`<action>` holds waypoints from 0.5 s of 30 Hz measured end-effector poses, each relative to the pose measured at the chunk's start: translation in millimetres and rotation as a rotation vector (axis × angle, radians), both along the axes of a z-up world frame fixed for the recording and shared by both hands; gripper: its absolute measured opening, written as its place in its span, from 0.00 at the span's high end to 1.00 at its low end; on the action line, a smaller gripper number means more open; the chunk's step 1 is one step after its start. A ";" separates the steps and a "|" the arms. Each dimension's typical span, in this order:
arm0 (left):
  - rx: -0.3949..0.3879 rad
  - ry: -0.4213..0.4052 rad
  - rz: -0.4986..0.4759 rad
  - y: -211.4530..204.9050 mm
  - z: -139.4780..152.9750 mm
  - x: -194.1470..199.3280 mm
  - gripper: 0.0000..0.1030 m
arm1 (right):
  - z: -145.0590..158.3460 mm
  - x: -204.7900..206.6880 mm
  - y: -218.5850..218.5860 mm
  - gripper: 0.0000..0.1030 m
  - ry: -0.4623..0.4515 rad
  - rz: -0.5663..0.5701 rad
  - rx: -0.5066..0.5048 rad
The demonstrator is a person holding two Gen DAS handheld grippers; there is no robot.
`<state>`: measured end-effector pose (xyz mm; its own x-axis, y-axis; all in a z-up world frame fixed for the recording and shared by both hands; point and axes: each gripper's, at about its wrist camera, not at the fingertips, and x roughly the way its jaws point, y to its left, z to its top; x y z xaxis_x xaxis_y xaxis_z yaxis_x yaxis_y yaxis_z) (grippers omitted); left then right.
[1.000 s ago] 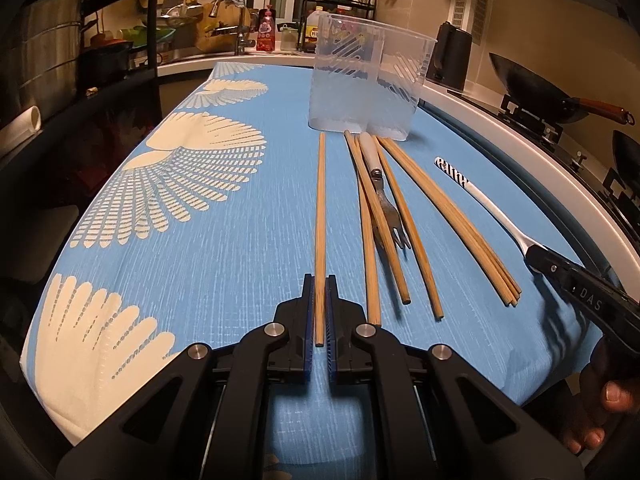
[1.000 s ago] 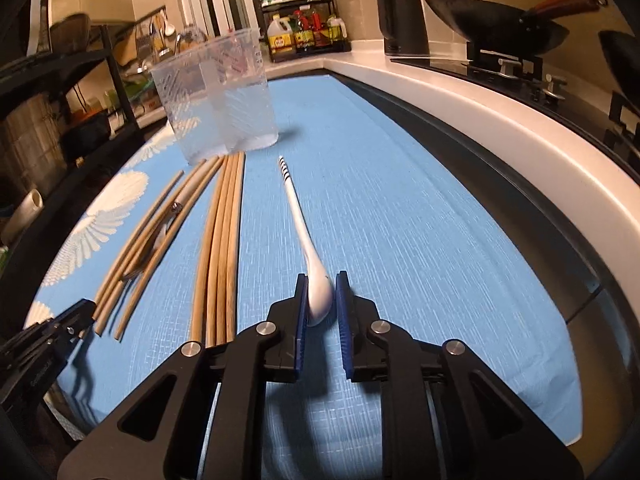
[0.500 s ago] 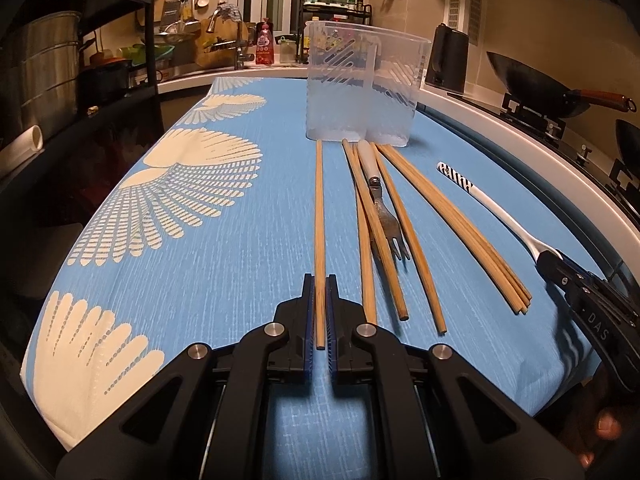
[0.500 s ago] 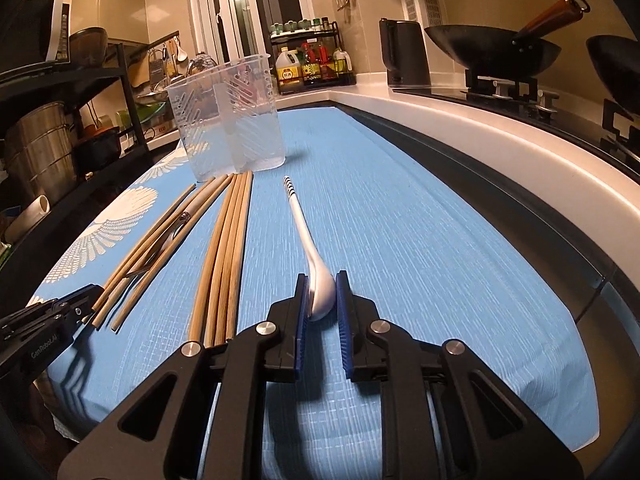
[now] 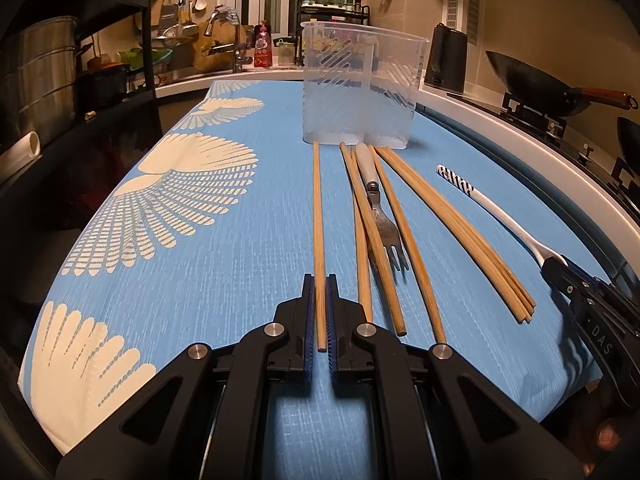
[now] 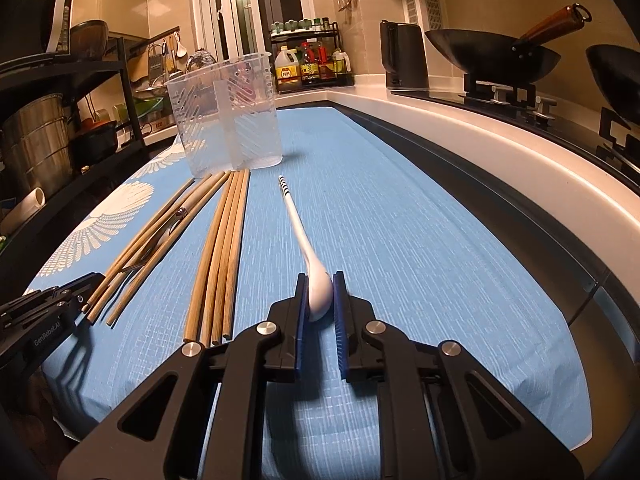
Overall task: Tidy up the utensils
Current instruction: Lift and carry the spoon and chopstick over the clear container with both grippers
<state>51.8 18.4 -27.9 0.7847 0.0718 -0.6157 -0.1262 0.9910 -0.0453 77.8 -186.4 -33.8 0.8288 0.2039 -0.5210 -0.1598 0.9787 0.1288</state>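
Two views cover my table [image 5: 248, 240], spread with a blue cloth printed in cream fans, inside a dim kitchen with a black wok [image 6: 492, 56] on the stove at the right and a steel pot [image 5: 36, 76] on dark shelving at the left. Near the far end stands a clear plastic holder [image 5: 360, 88], split by a wall into compartments. Chopsticks lie lengthwise before it: a bundle [image 5: 460, 232], looser ones crossing a fork [image 5: 384, 228], and one apart.

My left tongs [image 5: 320, 312] are clenched on that single chopstick [image 5: 317, 216], near its close end. My right tongs [image 6: 320, 304] are clamped around the bowl of a white spoon [image 6: 304, 248] with a striped handle tip.

Only the right view shows the spoon's bowl; from the left the tongs cover it. The fork's prongs are hard to make out from the right.
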 end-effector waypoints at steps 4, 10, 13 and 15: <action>0.009 0.000 -0.008 -0.9 0.3 2.4 0.95 | 3.8 2.9 -2.0 0.89 0.032 0.004 0.013; -0.021 -0.022 0.001 6.3 8.9 -6.8 0.95 | 37.7 -7.7 -9.5 0.89 -0.028 -0.014 0.008; -0.009 -0.073 0.001 5.5 22.3 -18.2 0.95 | 59.1 -17.9 -11.1 0.89 -0.075 -0.012 -0.007; 0.004 -0.126 -0.002 4.7 35.7 -27.6 0.95 | 71.6 -23.5 -12.0 0.89 -0.102 -0.008 -0.016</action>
